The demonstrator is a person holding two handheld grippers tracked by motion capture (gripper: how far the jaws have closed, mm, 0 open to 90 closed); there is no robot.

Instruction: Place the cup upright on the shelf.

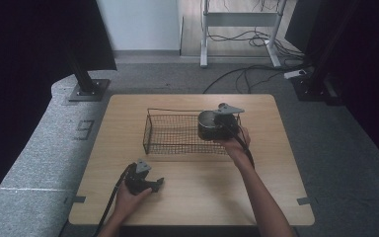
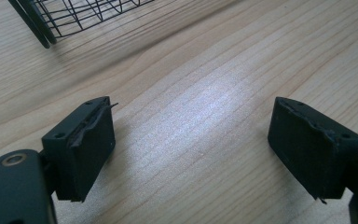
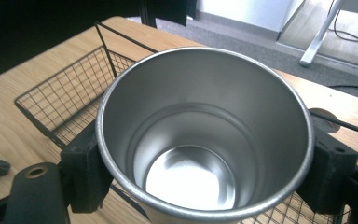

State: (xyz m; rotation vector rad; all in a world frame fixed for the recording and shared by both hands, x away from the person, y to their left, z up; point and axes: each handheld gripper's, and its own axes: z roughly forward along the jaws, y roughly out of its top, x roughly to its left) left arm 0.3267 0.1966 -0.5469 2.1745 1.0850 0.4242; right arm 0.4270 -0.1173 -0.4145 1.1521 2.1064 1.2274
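Right now we grip the steel cup (image 3: 205,135) upright in our right tool (image 1: 225,124), one jaw pressed against each side of its wall, holding it at the right end of the wire basket (image 1: 172,132). Our left tool (image 2: 191,140) rests released on the wooden worktop (image 1: 197,190), near the basket's front corner, jaws wide apart over bare wood.

One metal cup (image 3: 205,140), one wire basket (image 1: 177,132), two grippers (one per hand).
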